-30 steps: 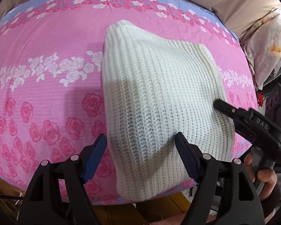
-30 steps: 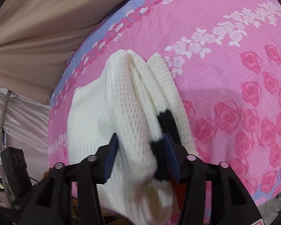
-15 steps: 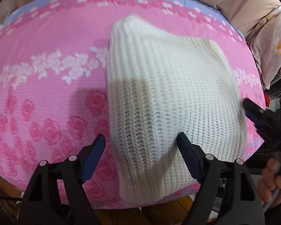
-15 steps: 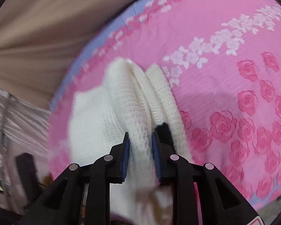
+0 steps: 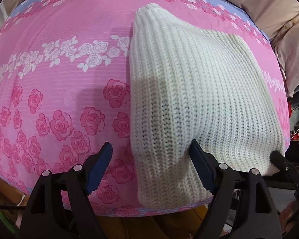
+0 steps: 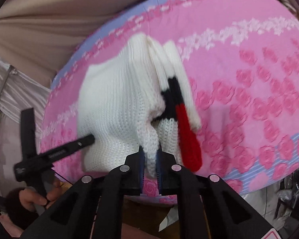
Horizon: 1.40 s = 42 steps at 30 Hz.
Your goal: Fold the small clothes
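On the pink rose-print bedspread (image 5: 55, 91), near its front edge, lies the white knitted sweater (image 5: 199, 99), partly folded, with a black band and a red cuff (image 6: 189, 139) showing at its right side. My right gripper (image 6: 150, 160) has just been closing and now pinches a fold of white knit between its narrow blue pads; I judge this grip is taken at the near hem so that the layer can be lifted and carried over the body of the garment. My left gripper (image 5: 151, 169) stands wide, straddling the sweater's near left corner: one finger (image 5: 201, 169) presses into the knit, the other (image 5: 98, 168) hangs over bare bedspread, so nothing is clamped yet. I read this as the left side preparing to pin or pick up its corner, keeping the fold square. Blur in the right wrist view suggests that hand is in motion
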Tool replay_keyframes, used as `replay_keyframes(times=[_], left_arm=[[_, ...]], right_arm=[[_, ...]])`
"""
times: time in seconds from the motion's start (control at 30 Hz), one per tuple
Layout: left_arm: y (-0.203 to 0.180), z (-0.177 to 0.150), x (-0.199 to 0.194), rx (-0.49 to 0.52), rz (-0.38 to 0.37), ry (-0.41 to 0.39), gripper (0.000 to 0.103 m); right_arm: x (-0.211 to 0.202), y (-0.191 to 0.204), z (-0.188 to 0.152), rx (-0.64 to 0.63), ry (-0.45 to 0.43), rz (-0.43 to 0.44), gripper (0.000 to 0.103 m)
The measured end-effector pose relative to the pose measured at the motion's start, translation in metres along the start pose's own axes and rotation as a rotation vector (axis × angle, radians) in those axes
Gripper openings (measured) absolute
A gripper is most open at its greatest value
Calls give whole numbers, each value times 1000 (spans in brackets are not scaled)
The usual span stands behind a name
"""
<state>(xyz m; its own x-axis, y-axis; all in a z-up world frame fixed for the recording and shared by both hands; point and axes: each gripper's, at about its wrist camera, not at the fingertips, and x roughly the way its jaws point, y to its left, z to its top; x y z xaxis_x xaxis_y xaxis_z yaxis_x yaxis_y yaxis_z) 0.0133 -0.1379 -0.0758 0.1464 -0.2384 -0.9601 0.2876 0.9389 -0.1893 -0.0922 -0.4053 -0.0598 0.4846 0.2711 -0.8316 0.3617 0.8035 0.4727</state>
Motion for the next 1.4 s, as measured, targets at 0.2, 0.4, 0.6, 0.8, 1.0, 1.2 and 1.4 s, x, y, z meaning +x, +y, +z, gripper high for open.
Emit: replay_keyframes(times=[0.2, 0.4, 0.6, 0.8, 1.0, 1.2, 1.4], left_arm=[[-7, 1, 11, 33, 30, 10, 80], [-16, 8, -44, 60, -4, -162, 76], [-24, 49, -36, 39, 18, -183, 77], [-13, 59, -1, 58, 105, -113, 77], [-23, 56, 4, 75, 121, -111, 79], [-25, 54, -4, 87, 128, -118, 78], [-7, 27, -44, 62, 67, -115, 76]], right_arm=[[47, -25, -18, -9, 123, -76, 5], [-17, 5, 10, -53, -50, -104, 24], [10, 46, 72, -169, -98, -112, 49], [81, 49, 99, -139, 16, -128, 15], [38, 43, 99, -158, -98, -115, 15], [66, 12, 91, -61, -15, -133, 24], [-9, 44, 70, -196, -114, -121, 28]])
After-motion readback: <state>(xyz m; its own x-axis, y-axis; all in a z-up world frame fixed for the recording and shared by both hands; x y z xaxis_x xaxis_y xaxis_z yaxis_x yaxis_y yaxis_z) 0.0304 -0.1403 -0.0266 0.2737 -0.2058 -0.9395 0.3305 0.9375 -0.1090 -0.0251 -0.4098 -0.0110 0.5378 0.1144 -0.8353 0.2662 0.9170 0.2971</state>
